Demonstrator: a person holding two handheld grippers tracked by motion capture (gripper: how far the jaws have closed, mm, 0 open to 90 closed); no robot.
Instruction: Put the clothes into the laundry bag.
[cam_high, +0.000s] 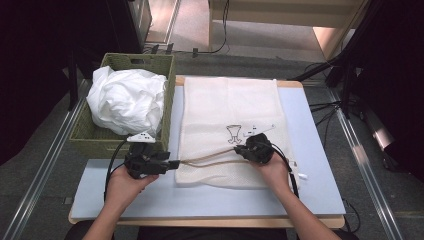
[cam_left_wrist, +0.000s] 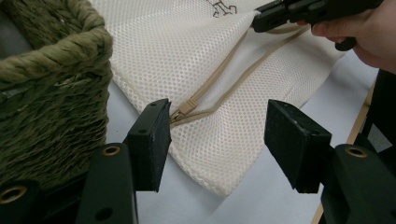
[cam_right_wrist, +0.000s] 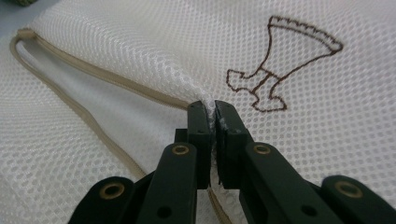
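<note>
While the right gripper (cam_right_wrist: 214, 122) pinches the mesh laundry bag (cam_high: 227, 107) beside its open zipper (cam_left_wrist: 219, 79), its fingers clamp a fold of netting. Spread wide, the left gripper's (cam_left_wrist: 219, 140) fingers flank the zipper pull (cam_left_wrist: 186, 108) on the worktop (cam_high: 315, 165).

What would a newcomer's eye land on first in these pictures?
Probably the cream mesh laundry bag spread across the middle of the table, its zipper partly open along the near edge. The right gripper is shut on a pinch of the mesh beside the brown embroidered motif, while the left gripper stands open at the zipper's end. At the left, a green woven basket holds a crumpled white cloth.
</note>
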